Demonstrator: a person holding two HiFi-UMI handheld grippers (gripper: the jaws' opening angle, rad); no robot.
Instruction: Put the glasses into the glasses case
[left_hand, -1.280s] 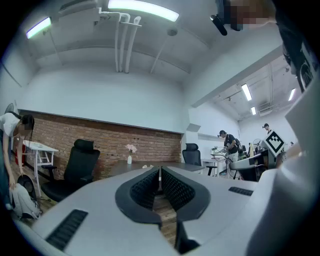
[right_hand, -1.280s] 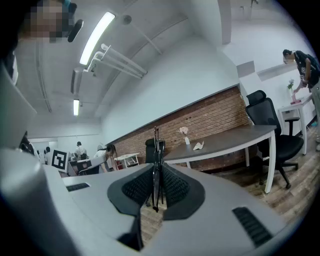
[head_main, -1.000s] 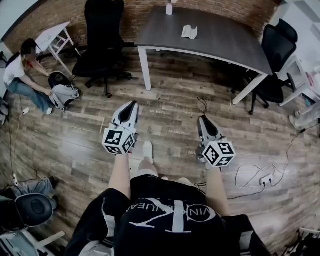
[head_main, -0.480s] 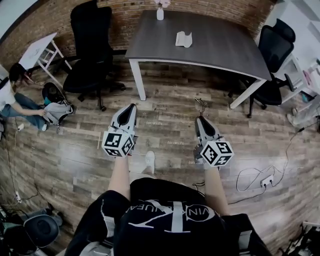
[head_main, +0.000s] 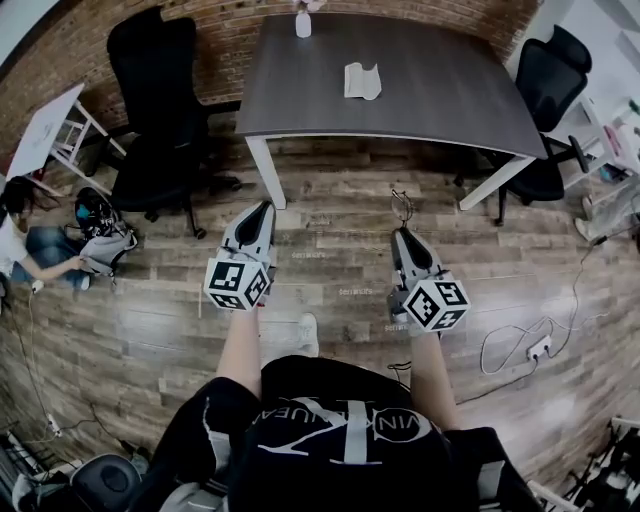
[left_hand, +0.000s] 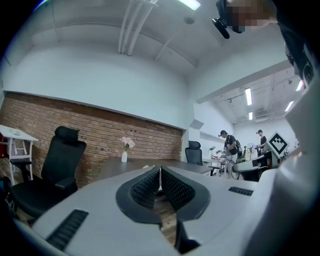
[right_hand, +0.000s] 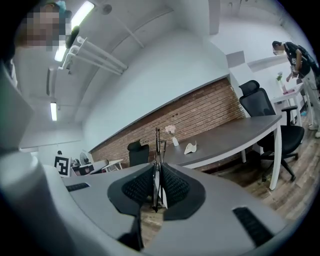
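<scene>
My right gripper (head_main: 403, 236) is shut on a pair of thin black glasses (head_main: 402, 205), which stick out past its tip. In the right gripper view the glasses (right_hand: 158, 142) stand upright between the pads of that gripper (right_hand: 158, 175). My left gripper (head_main: 262, 212) is shut with nothing in it, its pads meeting in the left gripper view (left_hand: 160, 175). Both are held level above the wooden floor, short of the dark table (head_main: 440, 100). A white open case-like object (head_main: 361, 80) lies on the table, also visible in the right gripper view (right_hand: 190, 148).
A small white vase (head_main: 303, 22) stands at the table's far edge. Black office chairs stand to its left (head_main: 160, 110) and right (head_main: 552, 90). A person crouches by a bag at the far left (head_main: 25, 240). Cables and a power strip (head_main: 535, 350) lie on the floor at right.
The table and chairs have come closer and shifted as I walk toward them. Both grippers keep their pose, the right one still shut on the glasses.
</scene>
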